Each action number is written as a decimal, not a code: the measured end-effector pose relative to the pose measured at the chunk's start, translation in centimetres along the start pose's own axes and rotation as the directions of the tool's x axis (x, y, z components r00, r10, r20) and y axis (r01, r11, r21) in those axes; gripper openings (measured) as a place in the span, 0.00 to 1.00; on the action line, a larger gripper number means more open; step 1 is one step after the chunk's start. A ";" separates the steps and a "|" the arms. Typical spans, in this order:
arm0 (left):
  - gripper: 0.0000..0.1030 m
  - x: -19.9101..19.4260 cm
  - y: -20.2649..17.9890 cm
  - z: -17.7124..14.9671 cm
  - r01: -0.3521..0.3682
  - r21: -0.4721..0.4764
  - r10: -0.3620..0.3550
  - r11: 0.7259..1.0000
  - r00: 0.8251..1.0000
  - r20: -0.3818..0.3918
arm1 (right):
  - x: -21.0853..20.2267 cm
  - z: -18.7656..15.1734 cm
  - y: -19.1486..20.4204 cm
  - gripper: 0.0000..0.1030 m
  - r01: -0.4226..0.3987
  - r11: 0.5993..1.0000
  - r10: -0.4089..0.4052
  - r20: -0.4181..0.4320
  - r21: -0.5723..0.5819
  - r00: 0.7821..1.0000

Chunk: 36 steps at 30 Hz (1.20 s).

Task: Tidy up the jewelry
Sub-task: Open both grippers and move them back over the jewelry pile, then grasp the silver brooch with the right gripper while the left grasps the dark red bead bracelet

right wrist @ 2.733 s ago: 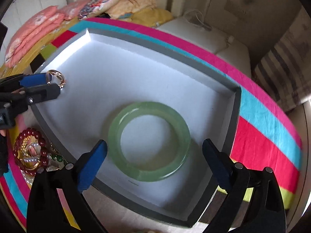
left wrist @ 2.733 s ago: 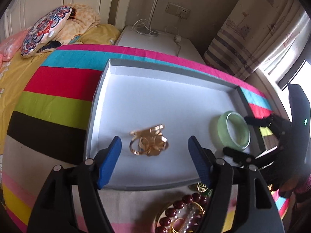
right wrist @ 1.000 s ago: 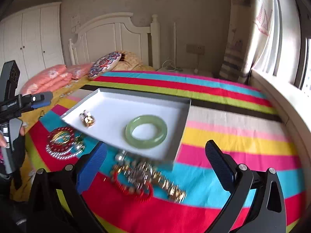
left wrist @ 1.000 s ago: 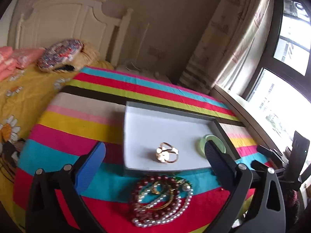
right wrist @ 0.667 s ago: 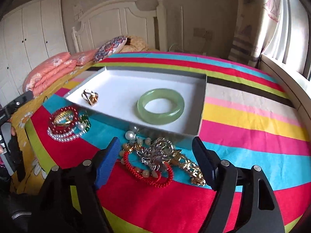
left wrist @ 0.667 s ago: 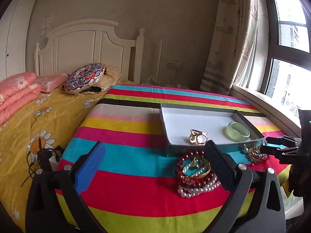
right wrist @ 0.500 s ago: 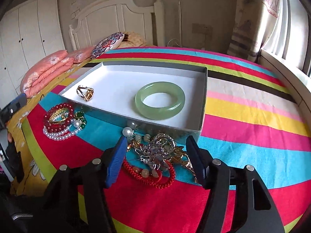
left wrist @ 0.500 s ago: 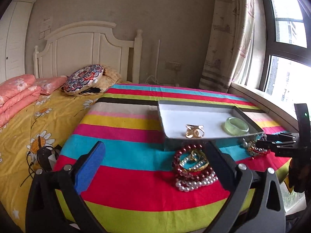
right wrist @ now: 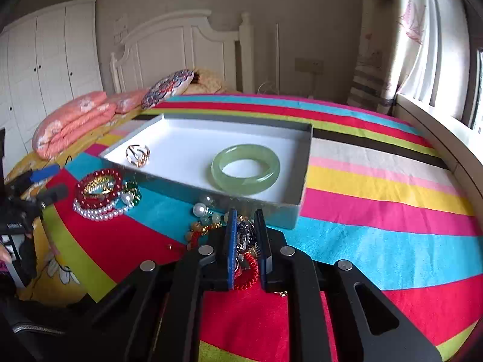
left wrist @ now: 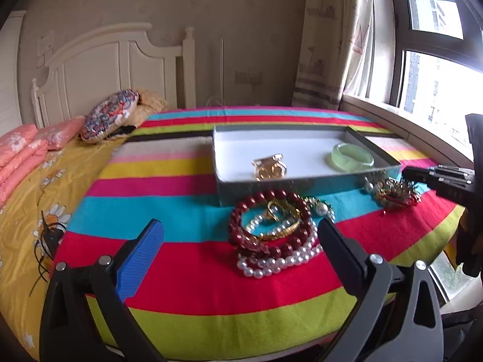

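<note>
Tangled heap of mixed jewelry with red cord, gold chain and pearl beads (right wrist: 241,241): on the striped cloth, between the pads of the right tongs (right wrist: 245,235), which have just been closing and now clench it. Shallow grey box with white lining (right wrist: 302,181): just beyond those tongs; holds a pale green jade bangle (right wrist: 245,169) and gold ring cluster (right wrist: 138,155). Left tongs (left wrist: 238,241): spread wide, gripping nothing; coil of dark red beads and white pearls (left wrist: 271,232) lies just ahead, toward its right pad.

Home bedroom: white headboard (left wrist: 99,60), pillows (left wrist: 110,116), wardrobe (right wrist: 45,57), curtained window (left wrist: 434,60).
</note>
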<state>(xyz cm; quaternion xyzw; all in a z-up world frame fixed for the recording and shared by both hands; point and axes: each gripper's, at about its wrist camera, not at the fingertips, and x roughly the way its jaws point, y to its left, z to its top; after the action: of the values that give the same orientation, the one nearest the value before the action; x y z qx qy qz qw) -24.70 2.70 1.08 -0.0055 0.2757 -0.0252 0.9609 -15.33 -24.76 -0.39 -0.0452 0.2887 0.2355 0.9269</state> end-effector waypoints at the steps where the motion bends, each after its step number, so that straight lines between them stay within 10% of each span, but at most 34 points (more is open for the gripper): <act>1: 0.98 0.5 -0.1 -0.1 0.014 -0.004 -0.014 1.000 1.000 -0.020 | -0.3 0.1 -0.2 0.13 -0.001 1.000 0.001 0.015 0.009 1.000; 12: 0.91 3.7 3.4 2.3 0.165 -0.148 -0.183 0.975 0.977 -0.111 | -2.1 0.9 -0.3 0.11 -0.030 0.999 0.025 0.097 0.044 0.995; 21: 0.12 6.1 3.9 2.8 0.164 -0.157 -0.198 0.974 0.953 -0.231 | -2.0 0.7 -0.4 0.11 -0.037 0.998 0.032 0.095 0.053 0.995; 36: 0.11 -0.1 0.8 6.6 0.263 -0.065 -0.264 0.963 0.965 -0.007 | -2.5 0.3 -3.3 0.10 -0.041 0.989 0.025 0.109 0.143 0.994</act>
<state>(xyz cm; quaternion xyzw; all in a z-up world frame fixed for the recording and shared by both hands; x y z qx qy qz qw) -21.28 3.49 6.69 -0.0724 0.2806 -0.1439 0.9462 -15.43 -28.61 1.05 0.0397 0.2555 0.2314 0.9379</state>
